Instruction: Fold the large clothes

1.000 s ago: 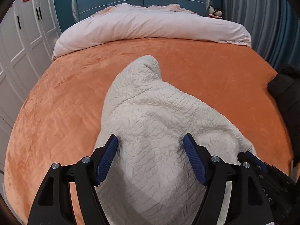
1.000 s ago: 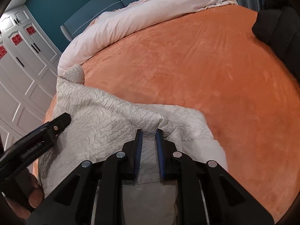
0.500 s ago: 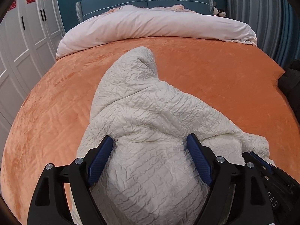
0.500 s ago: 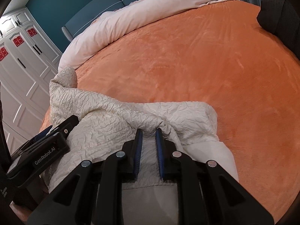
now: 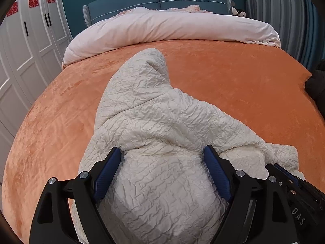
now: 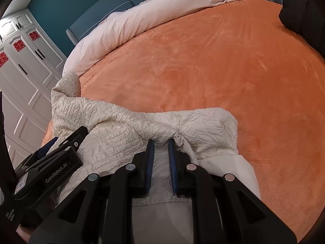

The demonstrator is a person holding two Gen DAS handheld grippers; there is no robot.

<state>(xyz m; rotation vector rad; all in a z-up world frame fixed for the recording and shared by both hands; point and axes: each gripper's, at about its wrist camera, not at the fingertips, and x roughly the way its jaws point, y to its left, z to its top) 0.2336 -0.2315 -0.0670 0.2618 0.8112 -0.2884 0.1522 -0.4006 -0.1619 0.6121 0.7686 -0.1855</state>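
Hand-held gripper, right: clamped on the cream crinkled quilted garment; left hand-held gripper spread wide, straddling a raised hump.
Garment now bunched higher at the near edge of the orange plush bed than a second ago; fold likely under way.

Open bed ahead, blocked at the edges

You have bare orange bedspread beyond the cream jacket; the rolled duvet bounds the far end, dark clothing the right edge.
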